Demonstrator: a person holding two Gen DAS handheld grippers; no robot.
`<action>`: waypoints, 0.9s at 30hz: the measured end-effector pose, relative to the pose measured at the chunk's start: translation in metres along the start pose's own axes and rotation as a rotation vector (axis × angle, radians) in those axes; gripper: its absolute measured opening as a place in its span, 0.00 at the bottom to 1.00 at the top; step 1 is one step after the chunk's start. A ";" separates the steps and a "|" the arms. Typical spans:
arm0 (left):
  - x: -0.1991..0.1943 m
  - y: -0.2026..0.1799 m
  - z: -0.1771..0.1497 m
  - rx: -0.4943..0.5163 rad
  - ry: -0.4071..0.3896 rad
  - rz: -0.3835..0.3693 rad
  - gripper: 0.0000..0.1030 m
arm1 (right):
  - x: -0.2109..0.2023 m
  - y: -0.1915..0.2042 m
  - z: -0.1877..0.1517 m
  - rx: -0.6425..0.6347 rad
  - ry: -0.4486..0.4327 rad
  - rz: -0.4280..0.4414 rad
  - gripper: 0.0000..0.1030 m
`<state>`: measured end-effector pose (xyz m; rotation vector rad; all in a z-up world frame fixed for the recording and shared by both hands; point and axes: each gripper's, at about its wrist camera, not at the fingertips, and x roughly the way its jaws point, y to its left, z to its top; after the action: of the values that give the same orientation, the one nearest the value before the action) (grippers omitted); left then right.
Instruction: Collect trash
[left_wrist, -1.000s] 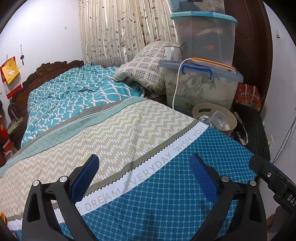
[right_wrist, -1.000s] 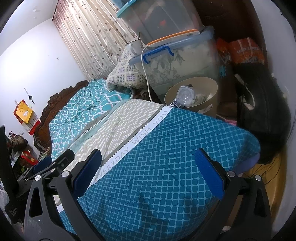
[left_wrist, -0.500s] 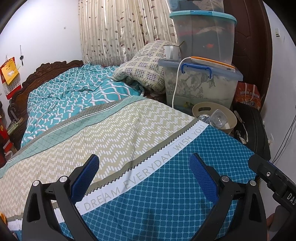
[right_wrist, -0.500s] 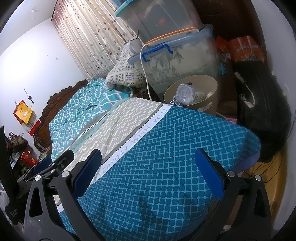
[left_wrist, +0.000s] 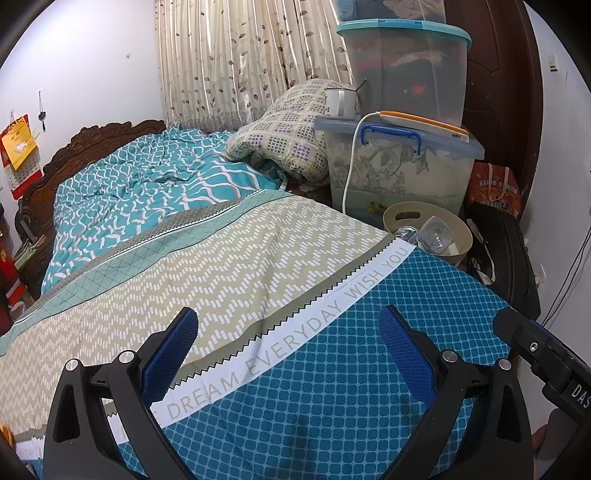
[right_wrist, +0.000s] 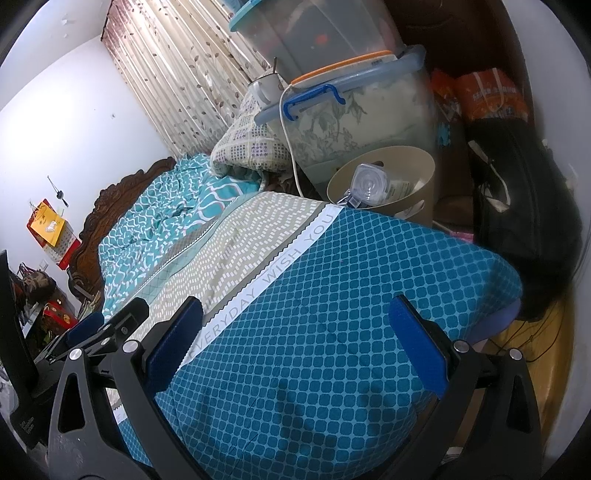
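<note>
While both grippers hang over the bed, neither has hold of anything. L gripper: jaws spread wide, blue pads above the quilt's teal-check part & the "DREAM EVERYDAY WISH YOU" strip. R gripper: jaws just as wide, nothing btwn them, over the teal-check corner of the quilt.

Trash sits in the beige bin on the floor, just beside the bed's far edge, in front of the storage boxes: a clear plastic bottle lying bottom-out, w/ a foil wrapper next to it. Bin is well apart from both grippers.

Cup w/ spoon stands on the lower box lid; white cable hangs down its front. Folded blanket lies left of the boxes.
</note>
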<state>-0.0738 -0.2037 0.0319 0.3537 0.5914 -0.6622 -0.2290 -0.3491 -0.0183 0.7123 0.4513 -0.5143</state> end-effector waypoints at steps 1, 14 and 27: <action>0.000 0.000 0.000 0.000 0.000 0.000 0.92 | 0.000 0.000 0.000 0.000 -0.001 0.000 0.97; 0.000 0.000 0.000 0.001 0.001 0.000 0.92 | 0.000 0.000 0.000 -0.001 0.000 0.000 0.97; 0.000 0.000 -0.001 0.004 0.001 -0.001 0.92 | 0.002 0.002 0.000 0.000 0.006 0.002 0.97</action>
<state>-0.0744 -0.2035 0.0310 0.3575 0.5915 -0.6644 -0.2268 -0.3481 -0.0185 0.7140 0.4566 -0.5106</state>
